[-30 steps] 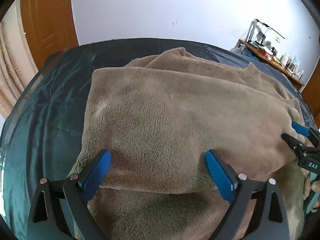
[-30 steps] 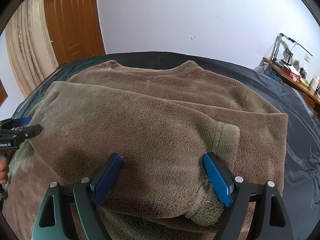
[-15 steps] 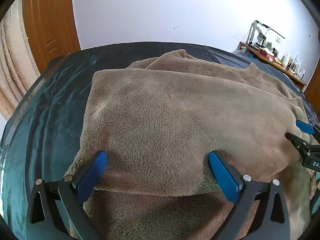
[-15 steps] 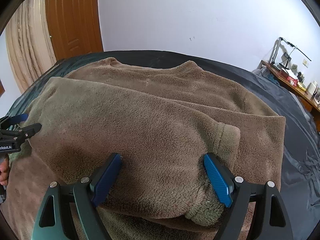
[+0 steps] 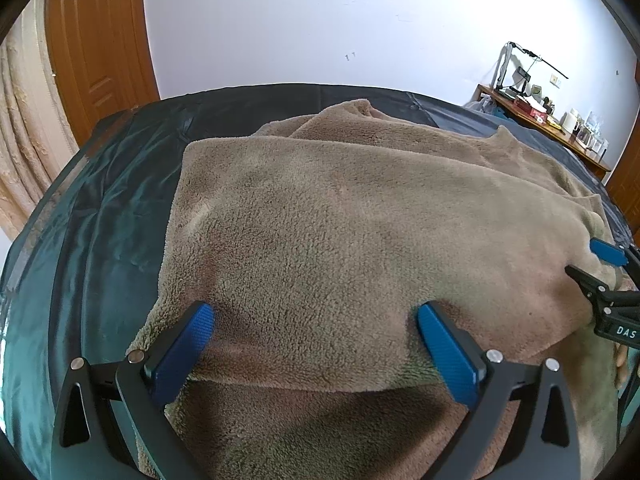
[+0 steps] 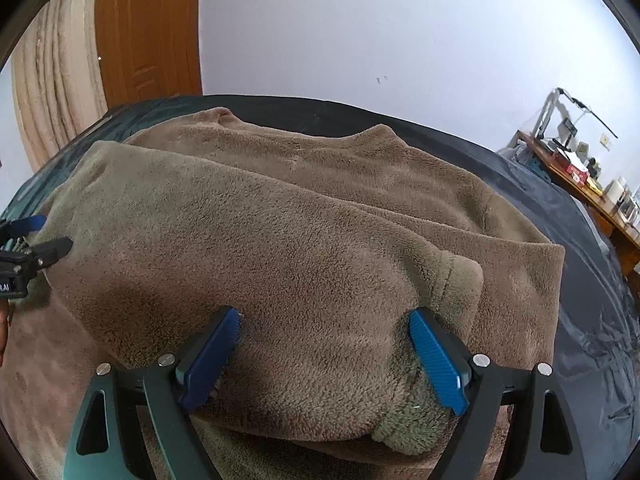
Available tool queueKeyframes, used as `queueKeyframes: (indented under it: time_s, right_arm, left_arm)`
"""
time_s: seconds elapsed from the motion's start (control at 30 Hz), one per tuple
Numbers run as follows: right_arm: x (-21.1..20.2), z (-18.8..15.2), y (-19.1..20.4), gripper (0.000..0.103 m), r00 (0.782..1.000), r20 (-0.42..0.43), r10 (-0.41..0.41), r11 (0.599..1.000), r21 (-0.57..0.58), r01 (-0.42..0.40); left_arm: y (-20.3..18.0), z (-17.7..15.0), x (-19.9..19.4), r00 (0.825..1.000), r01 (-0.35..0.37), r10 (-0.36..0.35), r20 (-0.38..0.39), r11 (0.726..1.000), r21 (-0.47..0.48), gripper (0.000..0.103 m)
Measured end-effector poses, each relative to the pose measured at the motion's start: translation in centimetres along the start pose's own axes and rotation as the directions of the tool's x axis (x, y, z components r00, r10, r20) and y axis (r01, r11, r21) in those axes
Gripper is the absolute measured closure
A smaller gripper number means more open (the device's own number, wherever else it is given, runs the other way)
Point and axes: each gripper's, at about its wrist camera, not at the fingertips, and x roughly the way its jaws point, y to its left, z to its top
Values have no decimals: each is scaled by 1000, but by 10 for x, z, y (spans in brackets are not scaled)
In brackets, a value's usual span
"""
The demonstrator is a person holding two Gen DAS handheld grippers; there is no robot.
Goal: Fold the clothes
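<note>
Bed cover (image 5: 100, 220): dark green, glossy sheet spread over the whole surface, wrinkled at its left and right sides.
Fleece garment (image 5: 360, 232): brown and plush, lying flat on the cover, with one layer folded across the body so a thick doubled edge faces the cameras.
Sleeve cuff (image 6: 460, 280): ribbed end of the folded-over layer, resting on the garment's right part, just beyond the right tool's right-hand pad.
Door (image 5: 100, 40): brown wood, behind the bed at the far left, beside a pale curtain (image 5: 24, 140).
Side table (image 6: 580, 176): wooden, against the white wall at the far right, crowded with small items too small to name.
Left gripper (image 5: 316, 348): jaws spread wide, blue pads set at either side of the folded edge, the fleece bulging between them; nothing pinched.
Right gripper (image 6: 324, 348): jaws likewise wide apart, straddling the folded layer near the cuff, pads against the pile but not clamped.
Hand (image 5: 622, 364): only fingertips visible behind the right tool at the frame edge.
</note>
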Motion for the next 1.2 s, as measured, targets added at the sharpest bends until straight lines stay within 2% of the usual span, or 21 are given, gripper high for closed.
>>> queueKeyframes:
  time_s: [0.3,0.47,0.6,0.8,1.0,1.2]
  right_arm:
    - [-4,-1,1,14,1000,1,-13,1000,-4,13]
    - [-34,-9,2,14,1000,12,0,1000,-30,0]
    - [-62,-33,6,14,998,-9,57,995,-84,-57]
    - [-74,-84,16,14,989,-107,101,977,-178,-119]
    - [-75,-103,-19,13,982,-93,165,985,-41,-170]
    - [-86,-117,-29,12,981,-98,167,982,-73,-175]
  left_arm:
    - [0,0,1,1000,0,0,-3,1000,3,1]
    - [0,1,2,1000,4,-4,-4,1000,2,1]
    - [0,0,2,1000,4,-4,-4,1000,3,1]
    - [1,0,1,1000,6,-6,-4,1000,5,1]
    - [1,0,1,1000,9,-9,-4,1000,5,1]
    - [2,0,1,1000,11,-11,-4,1000,5,1]
